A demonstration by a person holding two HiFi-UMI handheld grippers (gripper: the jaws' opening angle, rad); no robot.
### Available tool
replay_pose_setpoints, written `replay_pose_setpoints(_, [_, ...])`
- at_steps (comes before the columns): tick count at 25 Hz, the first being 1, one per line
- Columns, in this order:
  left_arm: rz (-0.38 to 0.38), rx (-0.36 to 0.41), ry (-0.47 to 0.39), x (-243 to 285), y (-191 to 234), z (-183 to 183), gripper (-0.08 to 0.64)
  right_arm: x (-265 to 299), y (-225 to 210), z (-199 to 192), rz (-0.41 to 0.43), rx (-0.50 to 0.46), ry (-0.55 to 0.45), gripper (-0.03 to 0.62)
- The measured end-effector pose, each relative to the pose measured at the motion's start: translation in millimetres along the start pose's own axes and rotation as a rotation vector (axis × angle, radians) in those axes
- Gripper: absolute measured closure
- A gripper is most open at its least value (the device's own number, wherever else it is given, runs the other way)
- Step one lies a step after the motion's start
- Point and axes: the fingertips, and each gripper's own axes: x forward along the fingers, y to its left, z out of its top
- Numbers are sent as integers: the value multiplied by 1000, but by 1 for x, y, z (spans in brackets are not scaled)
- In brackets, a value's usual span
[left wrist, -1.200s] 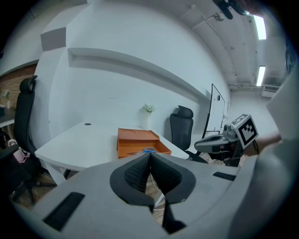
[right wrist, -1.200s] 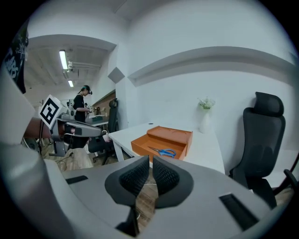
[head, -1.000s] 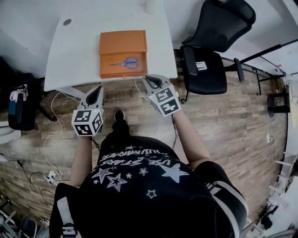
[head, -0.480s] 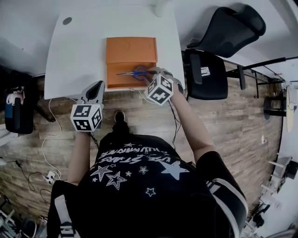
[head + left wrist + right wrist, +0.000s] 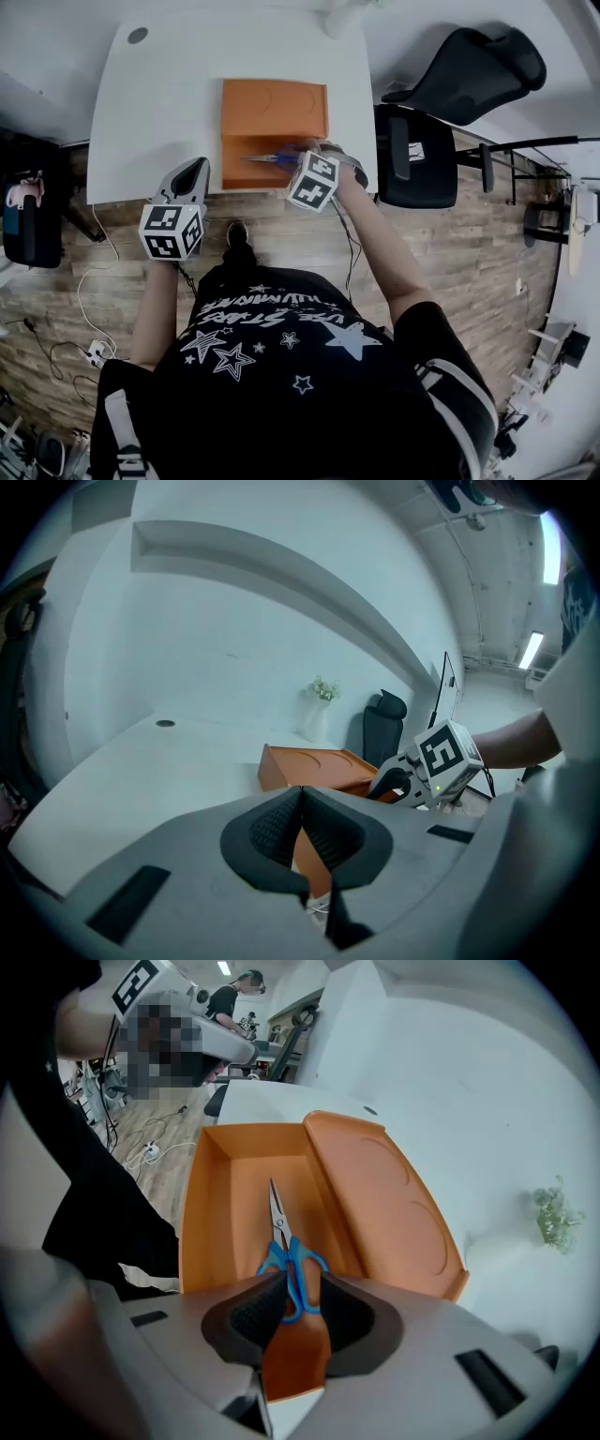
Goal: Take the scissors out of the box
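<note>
An orange box [image 5: 272, 108] lies open on the white table [image 5: 159, 103], lid folded back. Blue-handled scissors [image 5: 281, 1241] lie flat in its tray, blades pointing away from my right gripper [image 5: 302, 1302]. That gripper is open, its fingertips astride one blue handle loop inside the tray. In the head view the scissors [image 5: 267, 159] show just left of the right gripper [image 5: 309, 155] at the box's front right. My left gripper [image 5: 195, 171] hangs shut and empty off the table's front edge, left of the box. From the left gripper [image 5: 302, 822] I see the box [image 5: 309, 766] and the right gripper [image 5: 422, 771].
A black office chair [image 5: 441, 112] stands right of the table. A white vase with a sprig [image 5: 342, 17] sits at the table's far edge behind the box. A cable hole [image 5: 138, 36] marks the far left corner. Cables lie on the wooden floor [image 5: 94, 347].
My right gripper has moved forward from the table's edge into the box and opened over the scissors' handle. The left gripper has barely moved.
</note>
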Motion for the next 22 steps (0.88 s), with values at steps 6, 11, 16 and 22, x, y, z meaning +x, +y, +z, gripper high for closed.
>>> replay_pose_setpoints(6, [0, -16, 4, 8, 8, 1, 541, 11, 9, -1, 93, -38, 72, 480])
replay_pose_setpoints(11, [3, -26, 10, 9, 18, 2, 541, 19, 9, -2, 111, -45, 107, 480])
replay_pose_setpoints(16, [7, -34, 13, 15, 25, 1, 541, 24, 8, -3, 166, -22, 133, 474])
replay_pose_setpoints(22, [0, -40, 24, 21, 29, -1, 541, 24, 10, -2, 223, -39, 147, 469])
